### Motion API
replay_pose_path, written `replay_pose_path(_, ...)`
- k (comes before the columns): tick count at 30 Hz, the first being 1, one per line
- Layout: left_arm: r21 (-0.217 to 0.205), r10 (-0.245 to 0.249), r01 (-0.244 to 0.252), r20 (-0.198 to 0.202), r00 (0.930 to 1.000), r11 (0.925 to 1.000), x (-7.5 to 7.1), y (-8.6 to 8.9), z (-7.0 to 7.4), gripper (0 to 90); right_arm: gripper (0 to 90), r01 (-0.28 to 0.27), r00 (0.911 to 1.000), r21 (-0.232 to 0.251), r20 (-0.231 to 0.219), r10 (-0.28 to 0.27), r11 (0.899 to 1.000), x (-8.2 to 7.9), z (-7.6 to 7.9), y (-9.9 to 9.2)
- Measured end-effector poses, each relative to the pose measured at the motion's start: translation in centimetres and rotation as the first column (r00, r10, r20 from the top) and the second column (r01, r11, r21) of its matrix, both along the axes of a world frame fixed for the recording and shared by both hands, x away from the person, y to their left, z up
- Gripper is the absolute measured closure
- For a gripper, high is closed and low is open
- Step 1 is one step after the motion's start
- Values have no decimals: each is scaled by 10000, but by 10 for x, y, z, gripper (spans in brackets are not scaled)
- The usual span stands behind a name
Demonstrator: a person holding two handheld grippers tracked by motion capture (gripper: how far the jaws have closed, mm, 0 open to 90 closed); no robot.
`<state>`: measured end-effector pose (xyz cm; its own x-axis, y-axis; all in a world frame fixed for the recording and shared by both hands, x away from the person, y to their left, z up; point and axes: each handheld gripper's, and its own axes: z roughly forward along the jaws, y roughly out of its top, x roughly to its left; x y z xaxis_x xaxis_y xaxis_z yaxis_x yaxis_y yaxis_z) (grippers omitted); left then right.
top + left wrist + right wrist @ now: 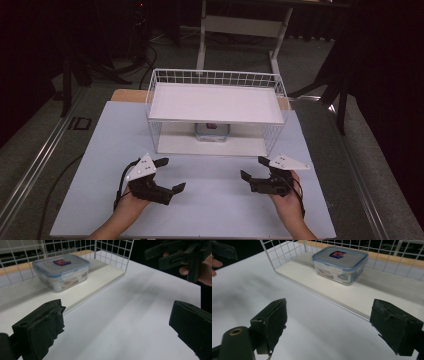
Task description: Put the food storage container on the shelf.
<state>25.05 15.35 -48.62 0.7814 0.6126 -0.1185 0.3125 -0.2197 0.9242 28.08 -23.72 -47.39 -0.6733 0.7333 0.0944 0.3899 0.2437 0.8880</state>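
A clear plastic food box with a grey-blue lid [212,131] [62,272] [340,264] stands on the lower shelf of a white wire rack [216,146] [100,275] [342,297]. My left gripper [169,175] [117,327] hovers open over the white table, in front of the rack's left side, with nothing between its jaws. My right gripper [254,168] [328,325] is open too, in front of the rack's right side, empty. Both are well short of the box. The left gripper view also catches the right gripper [180,255] at the top right.
The rack's upper shelf [215,102] is a bare white board with a wire rim. The white table [210,205] spreads between and behind my grippers. Beyond the table are a desk frame [240,30] and dark floor with cables.
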Motion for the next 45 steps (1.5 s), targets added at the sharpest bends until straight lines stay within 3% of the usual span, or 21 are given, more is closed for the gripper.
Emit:
replay_pose_path(8, 65, 185, -184, -130, 9997, 9998, -6, 8, -3, 4, 142, 94, 9999, 354, -130, -89, 9993, -12, 1, -13)
replay_pose_path(17, -189, 366, -368, -140, 9992, 9991, -17, 16, -1, 4, 142, 82, 10000, 565, -54, -79, 9984, -30, -2, -25)
replay_pose_path(25, -517, 607, -620, -264, 9978, 9967, -23, 26, -8, 4, 142, 29, 10000, 630, -14, -28, 9980, -38, 0, -35)
replay_pose_path(28, -764, 715, -733, -260, 9971, 9944, -24, 30, -10, 4, 142, 21, 10000, 632, 18, -22, 9980, -38, -5, -40)
replay_pose_path(34, -697, 760, -764, -86, 9971, 9946, -24, 33, -12, 4, 142, -158, 9994, 263, 304, 149, 9995, -33, -16, -47)
replay_pose_path(37, -801, 813, -832, -264, 9963, 9933, -23, 33, -16, 4, 142, -441, 9975, 258, 565, 425, 9987, -30, -21, -50)
replay_pose_path(43, -525, 850, -852, -53, 9964, 9950, -23, 32, -17, 4, 141, -642, 9950, -163, 758, 653, 9978, -22, -32, -50)
replay_pose_path(45, -369, 906, -903, 58, 9959, 9952, -24, 30, -17, 4, 141, -652, 9943, -28, 845, 652, 9979, -21, -32, -50)
